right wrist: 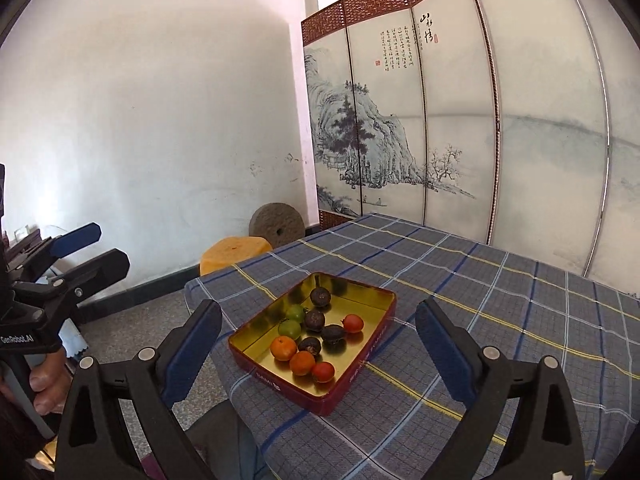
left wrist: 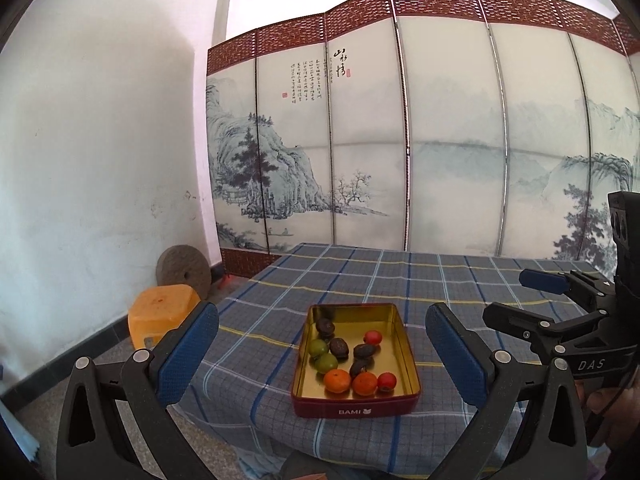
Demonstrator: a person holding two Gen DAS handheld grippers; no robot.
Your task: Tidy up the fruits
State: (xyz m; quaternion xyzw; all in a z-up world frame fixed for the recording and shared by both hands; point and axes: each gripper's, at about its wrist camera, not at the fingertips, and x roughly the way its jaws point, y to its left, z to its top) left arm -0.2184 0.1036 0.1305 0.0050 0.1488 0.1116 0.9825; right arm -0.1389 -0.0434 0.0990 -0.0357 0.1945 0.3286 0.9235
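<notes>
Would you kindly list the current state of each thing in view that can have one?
Left gripper: open, empty, held clear of the tin.
Right gripper: open, empty, also clear of the tin.
Tin: lidless, flat on the checked tablecloth, near its front edge.
Fruits: all loose inside the tin, colours mixed together.
Orange stool: upright on the floor beside the table.

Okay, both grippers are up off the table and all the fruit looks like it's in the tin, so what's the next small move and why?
Probably just draw both grippers back. The left gripper and right gripper stand open and empty, every fruit lies inside the tin, and no fruit shows on the checked cloth.
</notes>
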